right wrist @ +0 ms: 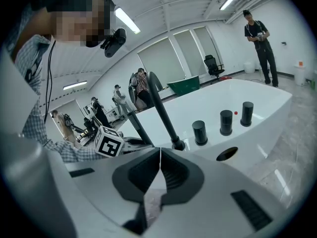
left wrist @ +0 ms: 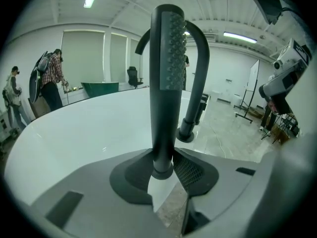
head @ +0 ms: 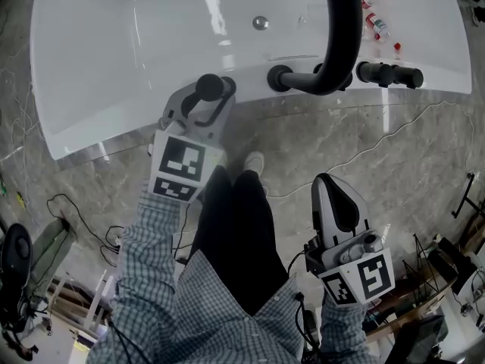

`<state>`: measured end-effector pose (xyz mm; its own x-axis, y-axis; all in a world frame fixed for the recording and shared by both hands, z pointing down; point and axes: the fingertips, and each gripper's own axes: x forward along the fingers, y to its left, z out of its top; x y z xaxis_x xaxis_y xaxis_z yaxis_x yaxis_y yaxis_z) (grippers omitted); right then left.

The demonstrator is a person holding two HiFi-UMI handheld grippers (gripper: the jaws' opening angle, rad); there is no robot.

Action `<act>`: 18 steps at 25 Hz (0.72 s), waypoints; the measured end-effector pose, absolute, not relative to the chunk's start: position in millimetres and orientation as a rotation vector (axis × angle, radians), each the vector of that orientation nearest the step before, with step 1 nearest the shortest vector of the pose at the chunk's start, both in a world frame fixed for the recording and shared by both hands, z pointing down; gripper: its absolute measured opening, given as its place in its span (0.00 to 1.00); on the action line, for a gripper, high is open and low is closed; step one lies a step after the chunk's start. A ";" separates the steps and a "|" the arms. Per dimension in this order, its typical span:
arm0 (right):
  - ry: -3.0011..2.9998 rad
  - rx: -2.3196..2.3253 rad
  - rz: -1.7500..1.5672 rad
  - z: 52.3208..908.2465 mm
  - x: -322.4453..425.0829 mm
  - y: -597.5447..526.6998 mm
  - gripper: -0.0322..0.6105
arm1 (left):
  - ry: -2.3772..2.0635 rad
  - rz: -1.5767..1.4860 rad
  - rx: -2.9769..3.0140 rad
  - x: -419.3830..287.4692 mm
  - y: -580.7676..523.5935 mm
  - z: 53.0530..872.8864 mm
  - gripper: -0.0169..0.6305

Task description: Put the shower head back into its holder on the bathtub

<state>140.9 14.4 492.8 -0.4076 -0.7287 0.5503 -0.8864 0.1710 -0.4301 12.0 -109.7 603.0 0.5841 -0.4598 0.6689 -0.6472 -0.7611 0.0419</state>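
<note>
The black stick-shaped shower head (left wrist: 168,58) stands upright between the jaws of my left gripper (left wrist: 163,170), which is shut on its lower end. In the head view the left gripper (head: 203,101) hovers at the near rim of the white bathtub (head: 114,59), with the shower head (head: 209,86) seen end-on, left of the black arched faucet (head: 341,29). A dark round holder hole (right wrist: 227,153) shows in the tub rim, below three black knobs (right wrist: 226,122). My right gripper (head: 327,182) hangs over the floor, shut and empty, its jaws (right wrist: 159,157) meeting.
Small bottles (head: 376,23) stand on the tub's far rim and a chrome drain (head: 260,23) sits in the basin. Cables (head: 76,218) and equipment lie on the marble floor. My shoe (head: 255,161) is by the tub. A person (right wrist: 260,38) stands in the background.
</note>
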 end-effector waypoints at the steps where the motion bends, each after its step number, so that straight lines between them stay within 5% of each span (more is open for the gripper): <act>1: -2.229 1.566 1.062 492.1 139.7 14.5 0.08 | -0.905 0.966 2.535 11.1 -108.4 605.9 0.23; 18: -2.246 1.547 1.071 491.7 122.5 18.7 0.08 | -0.805 1.015 2.512 12.2 -105.1 617.6 0.23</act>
